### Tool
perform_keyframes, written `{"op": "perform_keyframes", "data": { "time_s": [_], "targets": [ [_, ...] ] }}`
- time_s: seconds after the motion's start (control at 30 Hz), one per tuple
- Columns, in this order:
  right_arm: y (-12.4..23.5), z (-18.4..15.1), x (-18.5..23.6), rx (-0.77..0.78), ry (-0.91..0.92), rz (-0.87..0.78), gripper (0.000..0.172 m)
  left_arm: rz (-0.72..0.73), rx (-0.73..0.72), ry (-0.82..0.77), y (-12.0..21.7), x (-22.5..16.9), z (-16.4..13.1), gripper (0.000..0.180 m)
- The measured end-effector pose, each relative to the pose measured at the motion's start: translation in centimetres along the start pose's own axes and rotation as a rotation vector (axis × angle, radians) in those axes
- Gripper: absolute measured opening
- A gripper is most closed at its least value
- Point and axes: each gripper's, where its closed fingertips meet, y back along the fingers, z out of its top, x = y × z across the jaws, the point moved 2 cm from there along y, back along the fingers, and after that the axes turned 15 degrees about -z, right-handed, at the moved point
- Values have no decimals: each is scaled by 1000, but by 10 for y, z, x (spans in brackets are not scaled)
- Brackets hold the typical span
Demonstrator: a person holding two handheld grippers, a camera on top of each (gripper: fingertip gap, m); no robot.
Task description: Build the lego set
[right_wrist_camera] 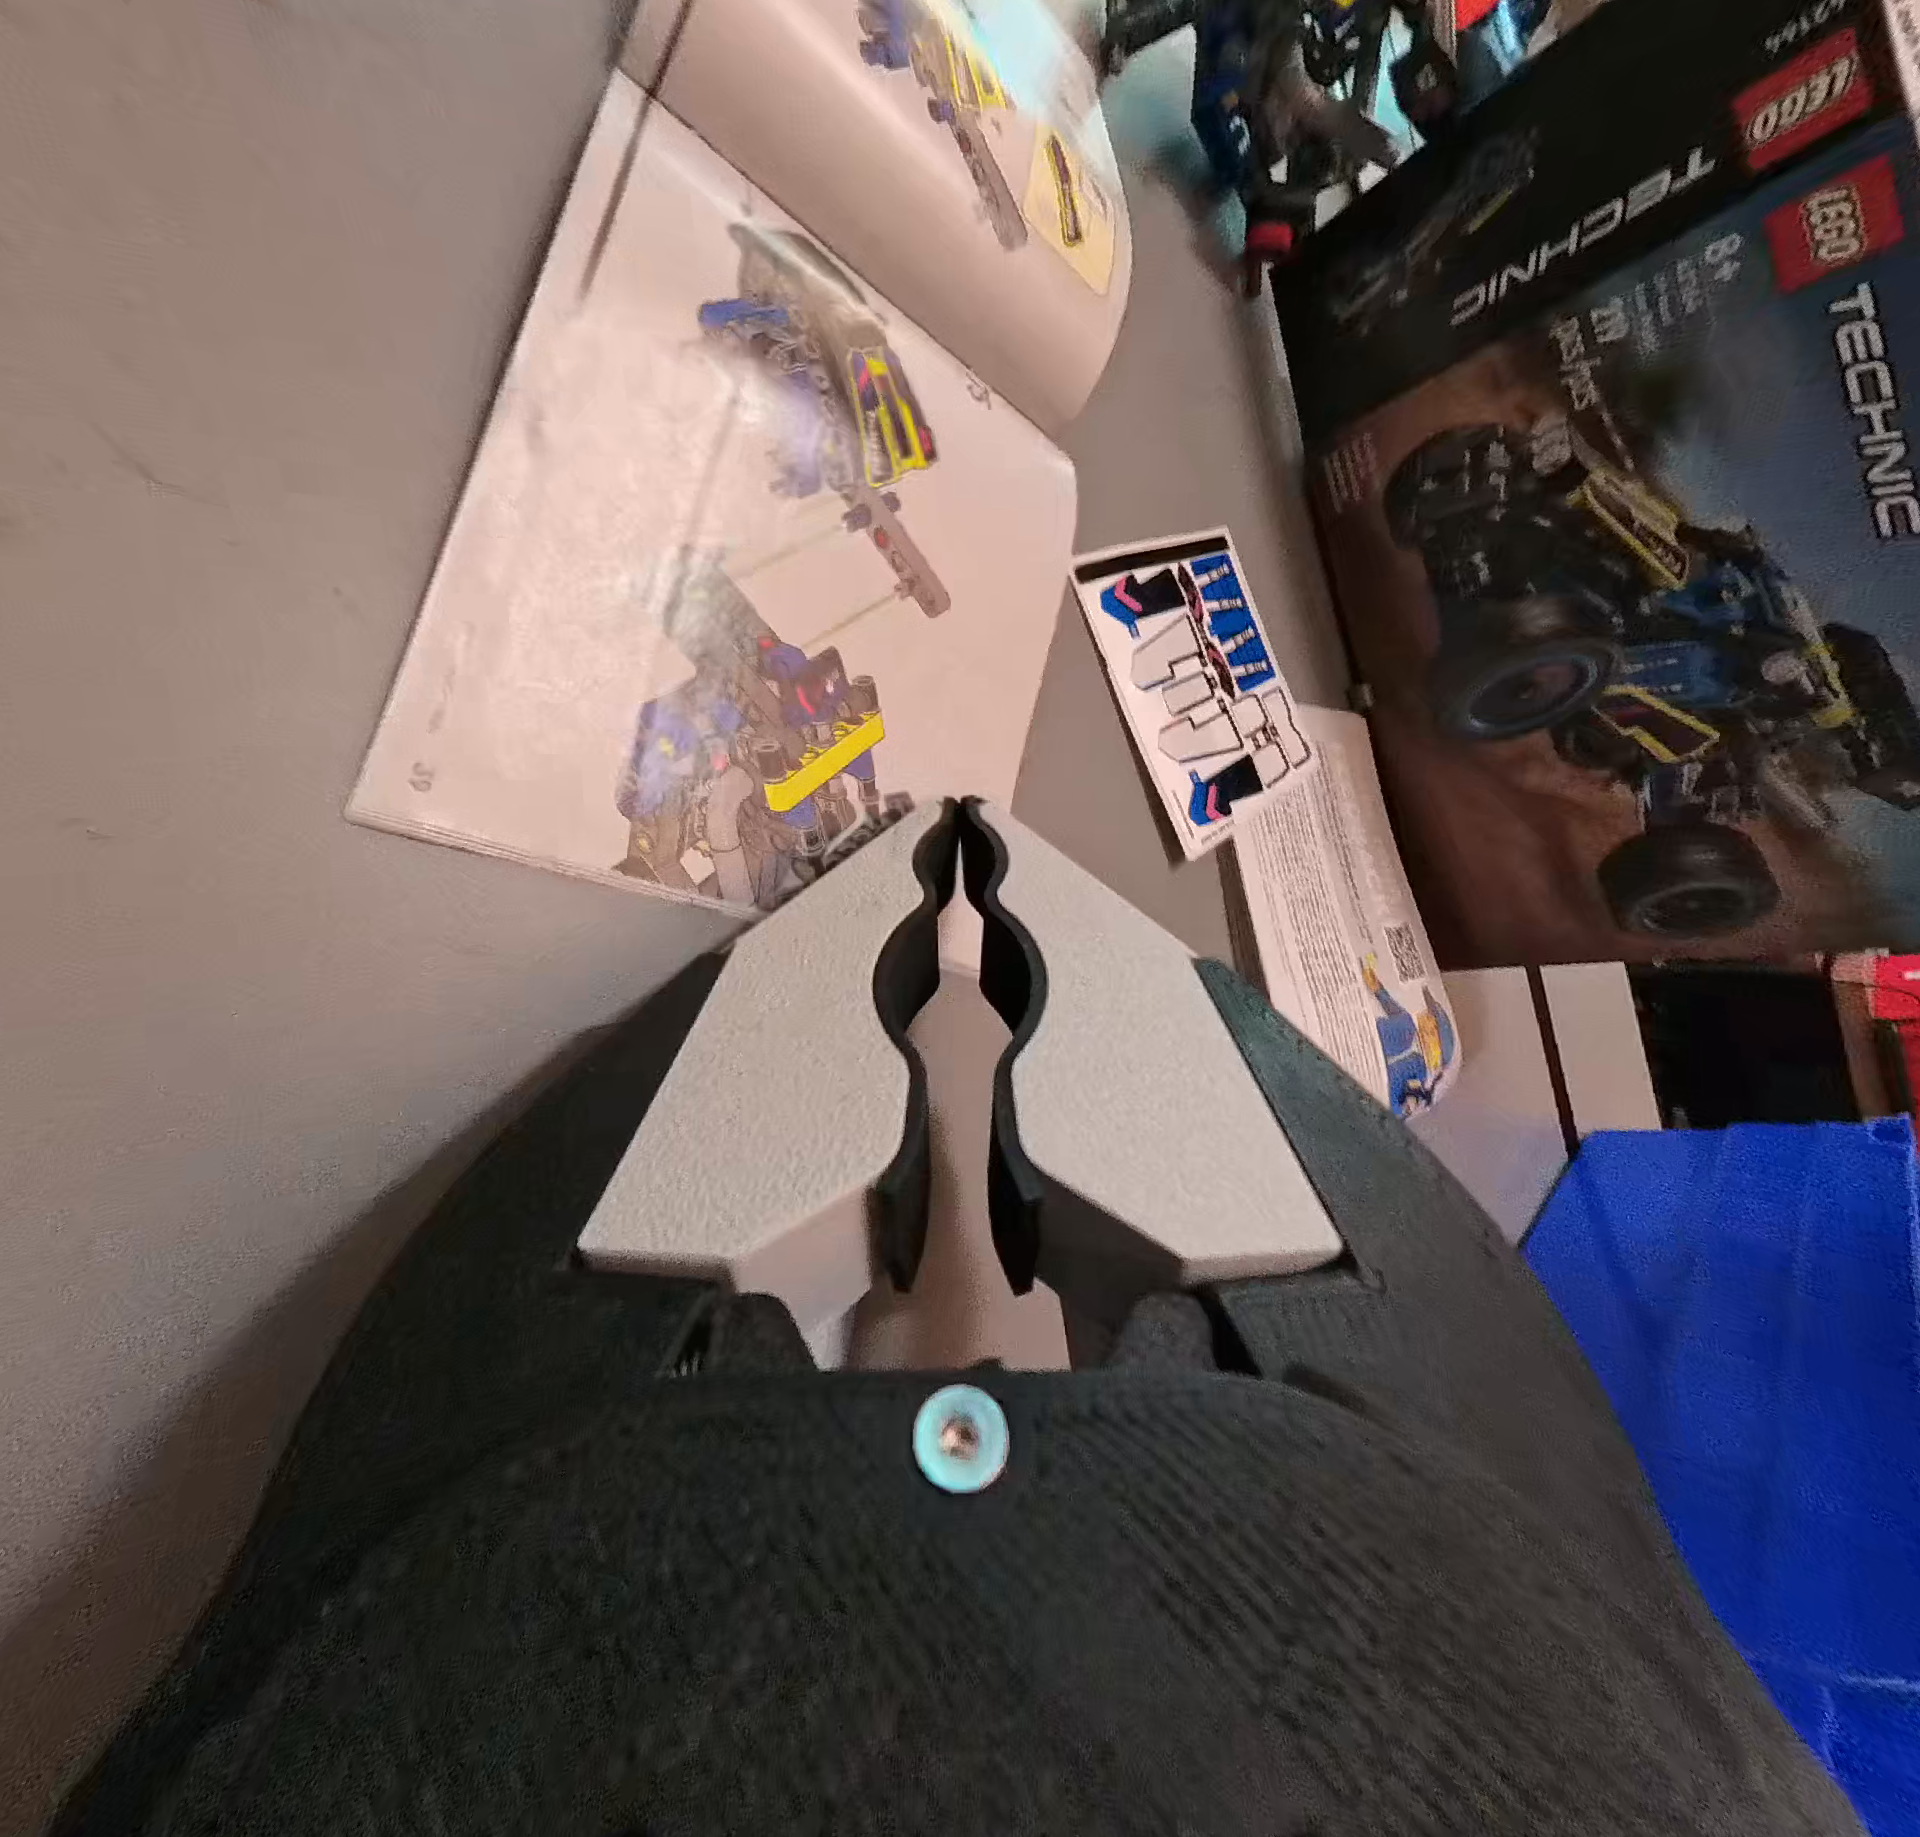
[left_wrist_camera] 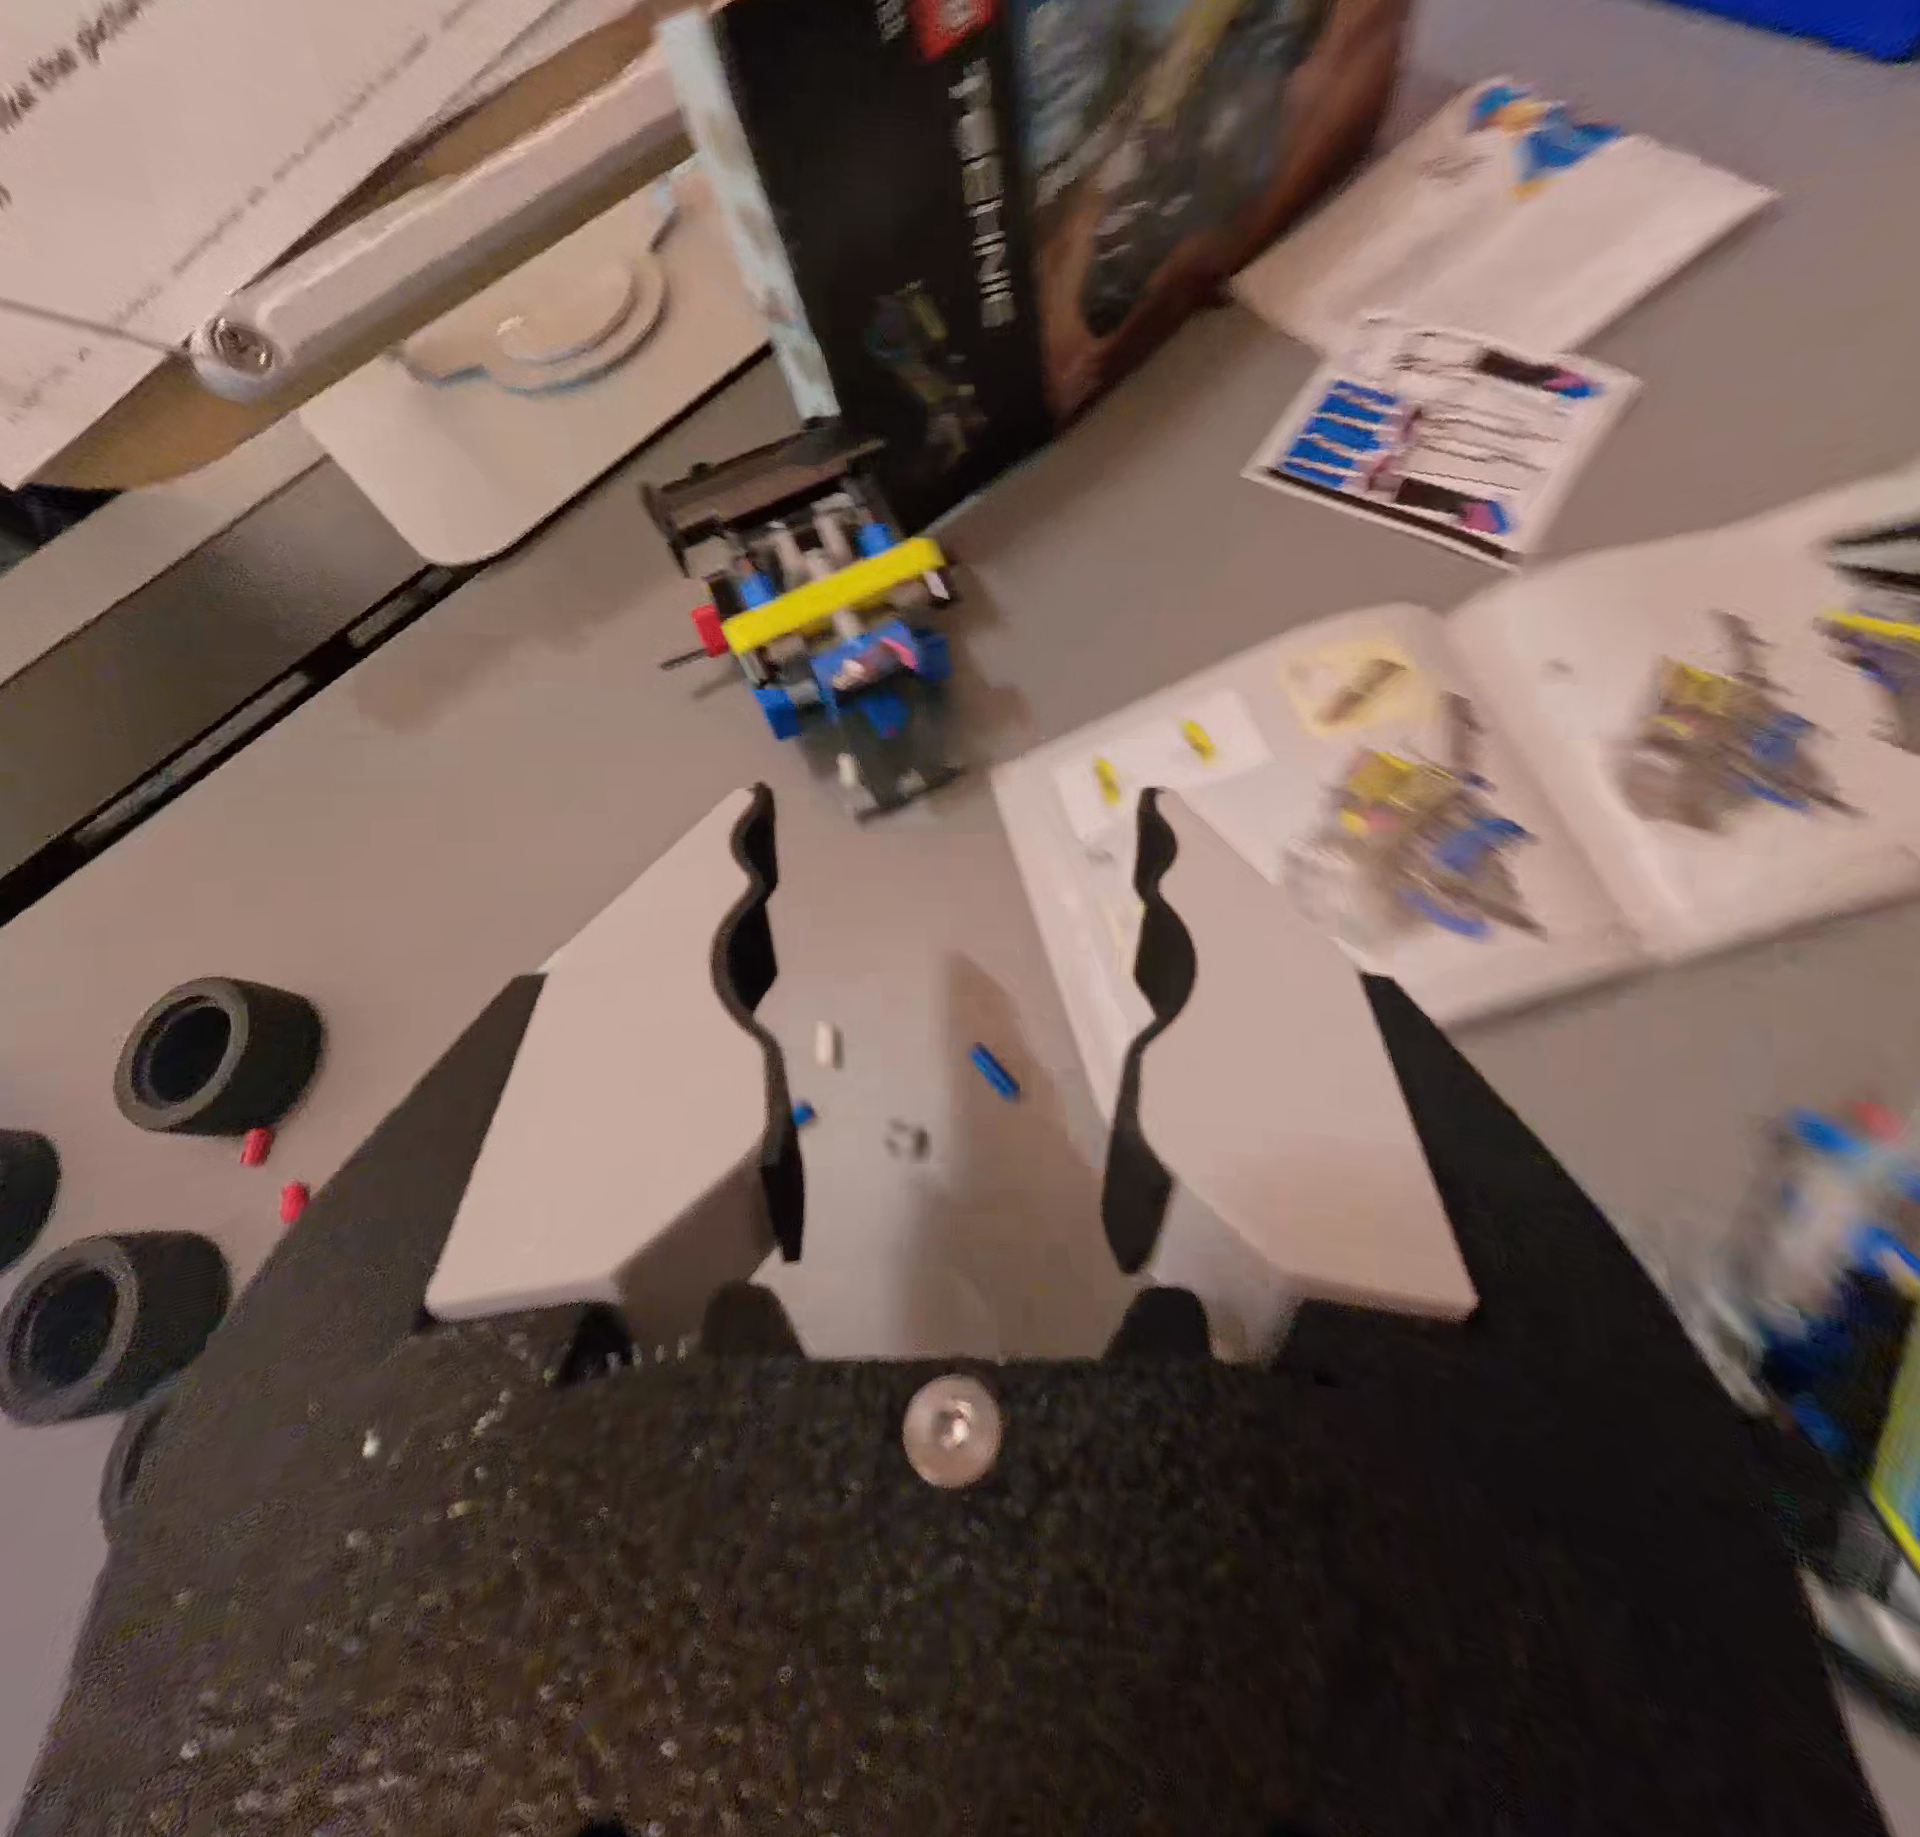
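Two grippers we hold empty: left gripper (left_wrist_camera: pixel 951 800) wide before the model (left_wrist_camera: pixel 821 613), right gripper (right_wrist_camera: pixel 958 805) closed over the booklet (right_wrist_camera: pixel 665 540).

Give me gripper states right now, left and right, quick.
Left gripper: open, nothing between its fingers, above the grey table.
Right gripper: closed, fingertips together, holding nothing, over the open instruction booklet.

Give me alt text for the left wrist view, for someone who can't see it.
The left gripper hangs open and empty over a grey table, pointing at a partly built blue, yellow and black brick model. Small blue pins lie between its fingers, black tyres to the left, an open instruction booklet to the right, a toy box behind.
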Motion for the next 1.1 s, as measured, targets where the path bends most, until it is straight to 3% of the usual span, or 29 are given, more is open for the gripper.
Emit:
{"op": "perform_keyframes", "data": {
  "time_s": [0.13, 0.23, 0.3, 0.37, 0.4, 0.63, 0.87, 1.0, 1.1],
  "targets": [
    [3, -13, -10, 25, -13, -57, 0, 138, 39, 109, -51, 41, 4, 86],
    [7, -18, -21, 12, -61, -103, 0, 116, 41, 162, -75, 42, 4, 98],
    [10, -18, -27, -9, -114, -104, 0, 130, 35, 165, -82, 44, 4, 97],
    [14, -17, -35, -37, -146, -130, 0, 137, 11, 145, -83, 45, 6, 76],
    [15, -18, -38, -45, -155, -141, 0, 138, -5, 126, -81, 44, 8, 63],
    [21, -26, -48, -37, -196, -167, 0, 182, -49, -7, -53, 47, 11, 62],
    [26, -24, -55, -62, -252, -174, 0, 100, -143, -48, -8, 19, 20, 61],
    [30, -18, -56, -105, -302, -159, 3, -2, -217, -105, 26, -26, 39, 62],
    [36, -12, -55, -149, -339, -118, 10, -139, -250, -189, 51, -81, 50, 61]
  ]
}}
